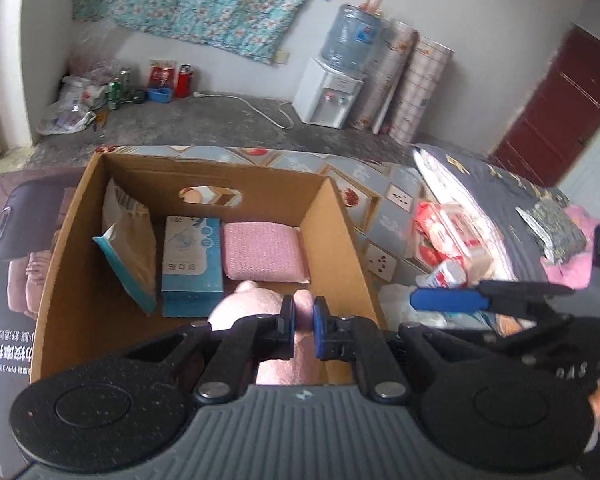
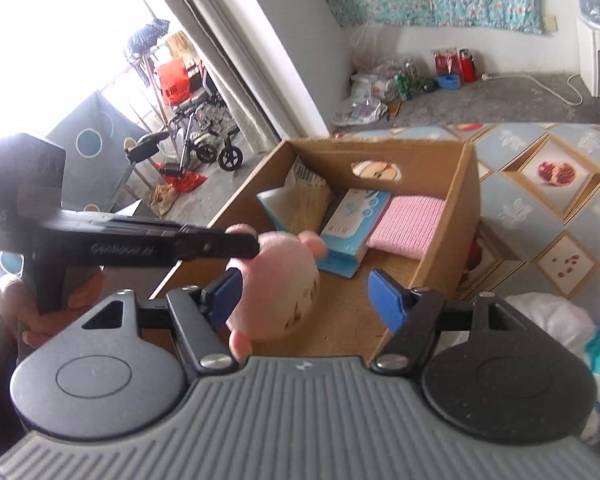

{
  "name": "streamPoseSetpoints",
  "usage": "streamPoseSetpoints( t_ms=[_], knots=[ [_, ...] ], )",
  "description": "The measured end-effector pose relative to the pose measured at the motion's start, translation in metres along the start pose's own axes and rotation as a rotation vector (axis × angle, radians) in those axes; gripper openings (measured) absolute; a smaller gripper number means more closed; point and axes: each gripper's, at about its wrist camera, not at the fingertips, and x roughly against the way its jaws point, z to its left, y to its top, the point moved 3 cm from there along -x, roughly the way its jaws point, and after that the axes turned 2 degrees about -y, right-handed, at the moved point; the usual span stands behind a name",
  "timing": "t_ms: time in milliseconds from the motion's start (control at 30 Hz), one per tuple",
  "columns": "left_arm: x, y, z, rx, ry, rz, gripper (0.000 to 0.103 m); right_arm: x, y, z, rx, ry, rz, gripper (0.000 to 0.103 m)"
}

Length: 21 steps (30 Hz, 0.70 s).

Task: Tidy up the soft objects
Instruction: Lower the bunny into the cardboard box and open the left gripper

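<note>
Left gripper [image 1: 303, 322]: clamped tight on a thin part of the pink plush toy [image 1: 246, 310], pads pressing it from both sides.
Pink plush toy: hangs from the left gripper's tips over the near end of the cardboard box [image 1: 80, 216]; most of its body bulges to the left of and below the pads; in the right wrist view it hangs between and ahead of the right gripper's spread fingers, closer to the left one.
Right gripper [image 2: 310, 300]: jaws stand wide apart, nothing pressed between the pads; seen from the left wrist it lies just to the right of the left gripper, outside the box wall.
Box contents, beyond the left gripper's tips: a leaning paper pouch [image 1: 126, 246] far left, a blue-and-white carton [image 1: 192, 264] in the middle, a pink knitted pad [image 1: 262, 252] to the right, side by side.
Box: sits on a patterned bed cover [image 2: 540, 184].
Loose packets [image 1: 444, 236]: on the bed, right of the box, beyond the right gripper.
</note>
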Motion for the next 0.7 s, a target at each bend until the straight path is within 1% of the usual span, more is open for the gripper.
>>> streamPoseSetpoints(
  t_ms=[33,100,133,200,267,333,400,533,633,700],
  knots=[
    [0.002,-0.001,-0.004,-0.034,-0.045,0.017,0.009,0.006,0.001,-0.002,-0.003,-0.002,-0.012,0.07],
    [0.003,-0.003,-0.013,-0.103,-0.09,0.034,0.01,0.013,0.003,-0.007,-0.004,-0.011,-0.033,0.071],
    [-0.001,-0.004,-0.019,-0.146,-0.081,0.044,0.01,0.016,0.004,-0.009,-0.005,-0.018,-0.04,0.071],
    [-0.014,-0.005,-0.021,-0.187,-0.052,0.072,0.01,0.017,0.002,-0.014,-0.009,-0.033,-0.048,0.071],
    [-0.039,-0.003,-0.015,-0.182,-0.05,0.138,0.01,0.016,0.0,-0.021,-0.022,-0.042,-0.045,0.071],
    [-0.066,-0.002,-0.008,-0.187,-0.008,0.191,0.01,0.014,-0.003,-0.028,-0.034,-0.048,-0.039,0.071],
    [-0.084,0.002,0.001,-0.199,0.027,0.224,0.01,0.008,-0.005,-0.034,-0.044,-0.061,-0.033,0.071],
    [-0.099,0.018,0.008,-0.223,0.031,0.214,0.01,0.008,-0.004,-0.043,-0.033,-0.086,-0.038,0.071],
    [-0.107,0.028,0.004,-0.277,0.053,0.205,0.01,0.007,-0.001,-0.051,-0.033,-0.104,-0.053,0.071],
    [-0.112,0.031,0.001,-0.287,0.039,0.204,0.01,0.006,0.0,-0.057,-0.049,-0.111,-0.061,0.071]
  ],
)
